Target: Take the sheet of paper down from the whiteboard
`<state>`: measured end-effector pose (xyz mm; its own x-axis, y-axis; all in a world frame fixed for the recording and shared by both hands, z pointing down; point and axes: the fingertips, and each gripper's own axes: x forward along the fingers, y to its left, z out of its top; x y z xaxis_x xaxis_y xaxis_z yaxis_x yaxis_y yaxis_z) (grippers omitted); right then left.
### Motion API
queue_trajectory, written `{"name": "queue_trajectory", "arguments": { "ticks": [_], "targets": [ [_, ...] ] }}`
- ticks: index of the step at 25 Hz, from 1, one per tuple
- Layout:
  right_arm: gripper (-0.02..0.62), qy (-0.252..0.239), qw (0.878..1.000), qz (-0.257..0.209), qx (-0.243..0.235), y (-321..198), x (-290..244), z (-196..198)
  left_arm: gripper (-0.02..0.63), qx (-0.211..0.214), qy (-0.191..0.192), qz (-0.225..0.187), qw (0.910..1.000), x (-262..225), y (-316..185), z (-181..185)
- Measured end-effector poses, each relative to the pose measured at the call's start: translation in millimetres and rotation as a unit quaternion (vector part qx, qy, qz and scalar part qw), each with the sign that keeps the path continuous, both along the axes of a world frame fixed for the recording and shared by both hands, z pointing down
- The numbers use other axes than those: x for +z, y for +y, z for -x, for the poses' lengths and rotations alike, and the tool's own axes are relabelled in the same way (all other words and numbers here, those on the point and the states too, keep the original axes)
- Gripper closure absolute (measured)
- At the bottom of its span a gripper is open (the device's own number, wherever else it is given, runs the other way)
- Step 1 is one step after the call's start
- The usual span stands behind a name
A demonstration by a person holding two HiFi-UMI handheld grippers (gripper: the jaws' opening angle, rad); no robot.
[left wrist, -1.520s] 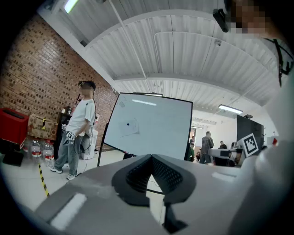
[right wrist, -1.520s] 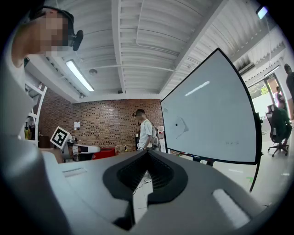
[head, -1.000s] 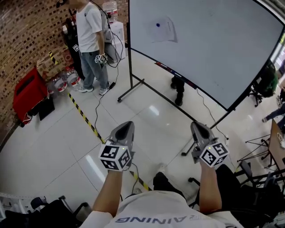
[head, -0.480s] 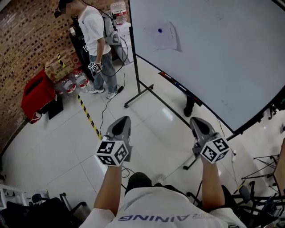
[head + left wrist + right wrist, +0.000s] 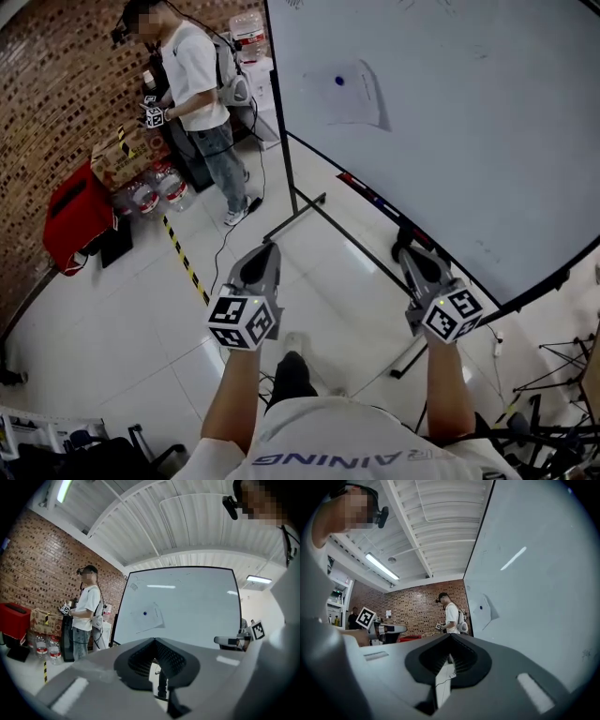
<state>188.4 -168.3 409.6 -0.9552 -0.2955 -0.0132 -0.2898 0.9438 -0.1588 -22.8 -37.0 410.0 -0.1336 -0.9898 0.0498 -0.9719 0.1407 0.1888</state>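
A white sheet of paper (image 5: 349, 92) hangs on the whiteboard (image 5: 469, 122), pinned by a small blue magnet (image 5: 338, 81). The same paper (image 5: 148, 617) appears ahead in the left gripper view, and the paper (image 5: 484, 611) lies to the right of centre in the right gripper view. My left gripper (image 5: 266, 251) is shut and empty, held level over the floor well short of the board. My right gripper (image 5: 412, 255) is shut and empty too, close to the board's lower edge.
A person in a white T-shirt (image 5: 192, 75) stands at the board's left end beside a brick wall (image 5: 56, 84). Water bottles (image 5: 155, 192) and a red case (image 5: 70, 216) sit on the floor there. A black-and-yellow tape line (image 5: 183, 262) crosses the tiles. The board's stand legs (image 5: 305, 208) reach out.
Both grippers have advanced toward the whiteboard, which now looms larger and nearer. The person by the wall has turned toward the wall side. Both jaws stayed shut.
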Motion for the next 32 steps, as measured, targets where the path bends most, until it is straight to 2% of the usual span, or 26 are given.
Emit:
{"name": "queue_trajectory", "arguments": {
  "ticks": [5, 11, 16, 23, 32],
  "targets": [
    [0.589, -0.001, 1.000, -0.016, 0.015, -42, -11, 61, 0.600, 0.019, 0.007, -0.007, 0.9998, 6, -49, 63],
    [0.589, -0.009, 0.998, -0.031, 0.056, -96, -37, 152, 0.600, 0.065, 0.002, -0.013, 0.9978, -9, -111, 157],
    [0.589, -0.012, 0.995, -0.034, 0.095, -128, -45, 198, 0.600, 0.104, -0.003, -0.009, 0.9945, -11, -153, 208],
    [0.589, -0.002, 0.990, -0.043, 0.136, -169, -52, 212, 0.600, 0.148, -0.005, -0.021, 0.9888, -17, -211, 230],
    [0.589, -0.019, 0.982, -0.061, 0.175, -236, -71, 189, 0.600, 0.191, -0.020, -0.034, 0.9807, -33, -309, 206]
  ]
}}
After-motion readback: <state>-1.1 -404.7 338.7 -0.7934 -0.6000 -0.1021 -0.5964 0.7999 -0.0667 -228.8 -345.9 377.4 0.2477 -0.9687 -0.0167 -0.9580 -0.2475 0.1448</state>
